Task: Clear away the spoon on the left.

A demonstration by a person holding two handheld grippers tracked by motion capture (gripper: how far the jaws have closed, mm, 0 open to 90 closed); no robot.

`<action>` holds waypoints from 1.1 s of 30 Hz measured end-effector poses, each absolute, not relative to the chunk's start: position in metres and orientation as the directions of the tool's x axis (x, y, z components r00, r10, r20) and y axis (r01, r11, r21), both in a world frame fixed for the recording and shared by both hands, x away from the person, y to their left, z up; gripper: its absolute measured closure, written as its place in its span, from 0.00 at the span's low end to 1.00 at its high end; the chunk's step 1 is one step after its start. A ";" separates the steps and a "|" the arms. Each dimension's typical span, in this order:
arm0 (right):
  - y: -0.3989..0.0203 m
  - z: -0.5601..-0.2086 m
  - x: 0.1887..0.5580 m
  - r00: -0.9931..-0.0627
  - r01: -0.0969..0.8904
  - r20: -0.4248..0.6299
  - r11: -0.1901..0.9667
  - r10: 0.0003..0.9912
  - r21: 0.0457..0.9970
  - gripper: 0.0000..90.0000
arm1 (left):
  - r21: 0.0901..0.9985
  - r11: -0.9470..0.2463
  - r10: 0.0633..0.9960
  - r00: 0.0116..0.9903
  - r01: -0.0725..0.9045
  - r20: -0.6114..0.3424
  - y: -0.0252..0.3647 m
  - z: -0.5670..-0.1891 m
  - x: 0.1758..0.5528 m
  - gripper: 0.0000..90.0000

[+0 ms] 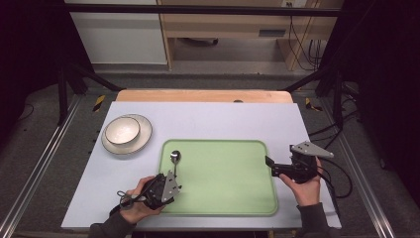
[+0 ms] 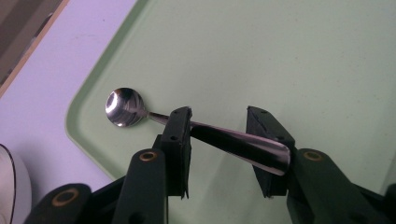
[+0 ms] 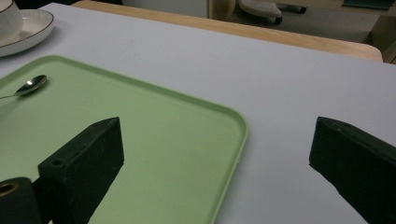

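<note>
Pale lavender covering spreads over the table (image 1: 208,119), with a strip of bare wood showing along its far edge and dark floor and rails beyond on both sides. Near the middle sits a green tray (image 1: 228,173) with a low raised rim and rounded corners; most of its flat floor is bare. A spoon (image 1: 175,159) lies at the tray's left end, its bowl close to the far-left corner and its handle running back toward the person. The left gripper (image 1: 173,186) is at the tray's near-left edge, and in the left gripper view the spoon (image 2: 196,128) handle crosses between the two black jaws on a slant; the jaws stand apart, and whether the handle touches either pad I cannot tell for sure. The left gripper (image 2: 218,144) is not clamped on it. A white bowl (image 1: 122,130) rests on a plate (image 1: 143,136) off the tray's far-left corner, on the cloth, apart from the rim. The right gripper (image 1: 270,166) hovers at the tray's right edge, and in the right gripper view its jaws stand wide apart, nothing between them, straddling the tray (image 3: 233,140) rim with open cloth beyond.
</note>
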State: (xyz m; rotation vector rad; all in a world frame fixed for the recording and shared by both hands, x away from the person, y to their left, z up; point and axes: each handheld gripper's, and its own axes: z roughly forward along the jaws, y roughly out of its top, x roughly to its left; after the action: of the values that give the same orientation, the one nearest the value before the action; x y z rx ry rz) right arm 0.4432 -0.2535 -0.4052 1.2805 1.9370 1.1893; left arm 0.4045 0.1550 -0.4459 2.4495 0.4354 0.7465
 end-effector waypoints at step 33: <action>-0.253 -0.406 0.444 -0.416 0.457 0.038 0.173 0.908 0.872 0.04 | 0.546 -0.816 0.434 0.822 0.187 0.368 0.152 -0.455 0.410 0.47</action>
State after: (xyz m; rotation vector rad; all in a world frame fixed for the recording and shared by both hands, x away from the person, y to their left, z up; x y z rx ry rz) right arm 0.4440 -0.2526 -0.4062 1.2842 1.9520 1.1782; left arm 0.4105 0.1524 -0.4547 2.5048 0.4589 0.6693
